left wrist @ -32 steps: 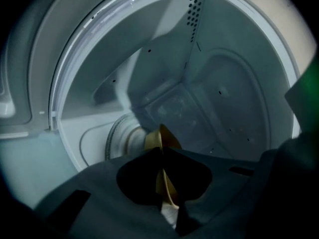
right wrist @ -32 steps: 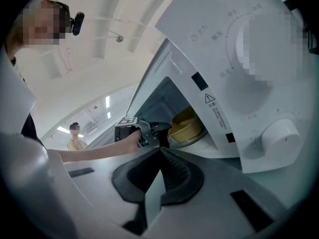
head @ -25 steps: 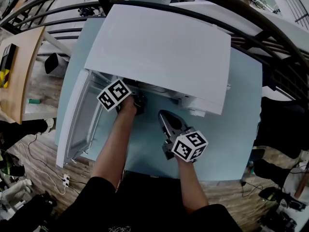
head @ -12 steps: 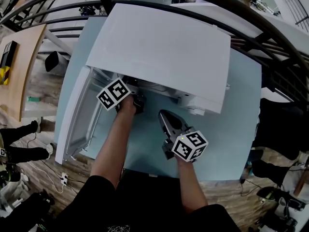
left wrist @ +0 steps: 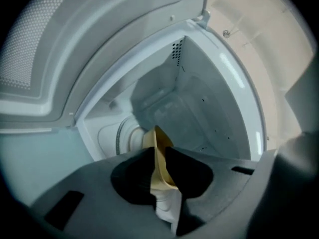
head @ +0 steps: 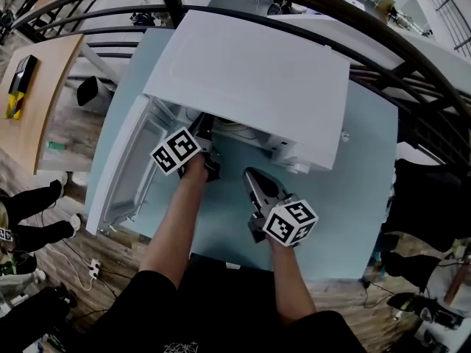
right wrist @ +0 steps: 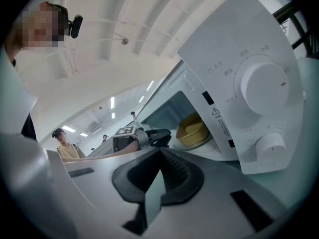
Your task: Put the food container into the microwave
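Note:
The white microwave point(head: 250, 79) stands on a light blue table with its door point(head: 129, 171) swung open to the left. My left gripper point(head: 204, 140) reaches into the opening. In the left gripper view it point(left wrist: 159, 168) is shut on the thin rim of the yellow food container point(left wrist: 158, 142), with the cavity ahead. The right gripper view shows the container point(right wrist: 192, 128) sitting inside the cavity on the turntable, the left gripper point(right wrist: 162, 136) at its edge. My right gripper point(head: 254, 176) hovers over the table before the microwave, shut and holding nothing point(right wrist: 160, 156).
Two control knobs point(right wrist: 261, 86) sit on the microwave's right panel. The table point(head: 353, 197) ends just behind my arms. A dark railing point(head: 412, 57) curves round the far side. A wooden desk point(head: 29, 109) and people's legs point(head: 29, 204) are at the left.
The head view has shifted a little. The left gripper stays at the microwave's mouth, slightly nearer me. The right gripper has not moved.

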`<move>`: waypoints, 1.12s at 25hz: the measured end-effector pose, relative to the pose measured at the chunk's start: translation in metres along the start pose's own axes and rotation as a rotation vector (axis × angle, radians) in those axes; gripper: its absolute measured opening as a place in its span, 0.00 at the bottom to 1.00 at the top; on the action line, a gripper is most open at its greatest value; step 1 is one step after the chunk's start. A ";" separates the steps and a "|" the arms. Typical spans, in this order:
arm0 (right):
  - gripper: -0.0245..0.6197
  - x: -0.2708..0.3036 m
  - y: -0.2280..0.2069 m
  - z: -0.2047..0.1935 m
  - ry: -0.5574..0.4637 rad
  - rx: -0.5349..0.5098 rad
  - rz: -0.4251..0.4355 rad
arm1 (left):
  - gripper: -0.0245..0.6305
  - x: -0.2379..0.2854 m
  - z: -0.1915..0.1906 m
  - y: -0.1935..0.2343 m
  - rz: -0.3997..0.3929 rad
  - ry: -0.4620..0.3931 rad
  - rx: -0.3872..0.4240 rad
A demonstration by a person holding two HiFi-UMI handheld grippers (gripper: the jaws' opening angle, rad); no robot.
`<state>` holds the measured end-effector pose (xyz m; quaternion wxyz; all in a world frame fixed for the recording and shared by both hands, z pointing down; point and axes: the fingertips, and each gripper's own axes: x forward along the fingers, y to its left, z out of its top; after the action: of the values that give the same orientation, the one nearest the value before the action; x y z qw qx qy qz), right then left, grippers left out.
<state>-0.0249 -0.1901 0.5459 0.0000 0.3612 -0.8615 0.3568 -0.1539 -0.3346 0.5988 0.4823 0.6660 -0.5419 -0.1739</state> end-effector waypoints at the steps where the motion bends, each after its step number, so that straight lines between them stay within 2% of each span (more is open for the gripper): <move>1: 0.05 -0.002 0.002 0.001 0.000 -0.004 0.004 | 0.12 -0.004 -0.002 -0.001 0.005 0.002 0.006; 16: 0.05 -0.040 0.029 0.020 0.003 -0.061 0.096 | 0.07 -0.076 -0.032 -0.043 0.025 -0.012 0.135; 28: 0.05 -0.081 0.045 0.023 0.033 -0.111 0.182 | 0.05 -0.146 -0.051 -0.080 0.042 -0.091 0.246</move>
<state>0.0129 -0.1323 0.4801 0.0016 0.2749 -0.9091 0.3131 -0.1230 -0.1856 0.5140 0.3753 0.7002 -0.5942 -0.1259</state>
